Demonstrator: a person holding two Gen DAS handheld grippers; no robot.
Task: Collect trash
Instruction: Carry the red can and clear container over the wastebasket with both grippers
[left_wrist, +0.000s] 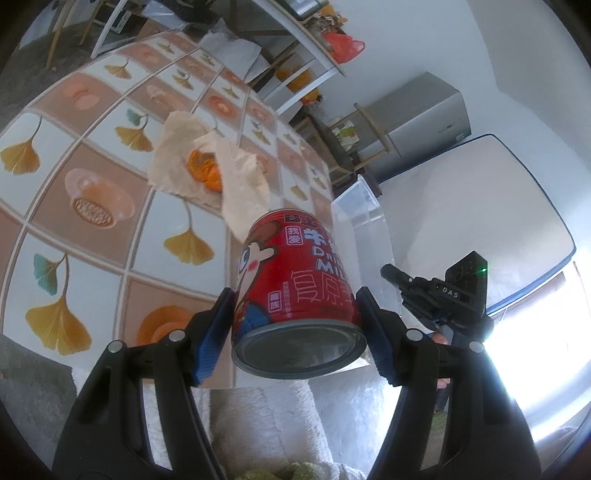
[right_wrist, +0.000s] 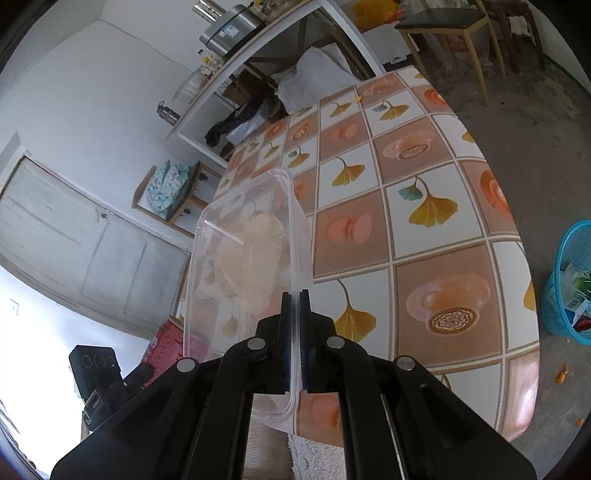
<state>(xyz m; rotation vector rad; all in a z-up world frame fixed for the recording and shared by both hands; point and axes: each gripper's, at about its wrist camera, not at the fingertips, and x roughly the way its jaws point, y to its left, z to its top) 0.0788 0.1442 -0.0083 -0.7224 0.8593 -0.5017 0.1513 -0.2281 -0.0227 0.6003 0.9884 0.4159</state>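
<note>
My left gripper (left_wrist: 295, 325) is shut on a red milk drink can (left_wrist: 295, 280) and holds it above the near edge of the tiled table (left_wrist: 92, 236), bottom end toward the camera. Crumpled beige paper napkins (left_wrist: 207, 166) with orange peel (left_wrist: 205, 170) lie on the table beyond the can. My right gripper (right_wrist: 294, 332) is shut on the rim of a clear plastic container (right_wrist: 240, 258), held over the table's left side; the container also shows in the left wrist view (left_wrist: 364, 221), just right of the can. The can shows dimly through the container (right_wrist: 166, 347).
A blue waste basket (right_wrist: 572, 280) with trash stands on the floor right of the table. A chair (right_wrist: 447, 33) and white shelves (right_wrist: 258, 48) stand beyond the table. A refrigerator (left_wrist: 417, 122) and a door (right_wrist: 85, 236) are at the wall. Orange peel bits (right_wrist: 561, 376) lie on the floor.
</note>
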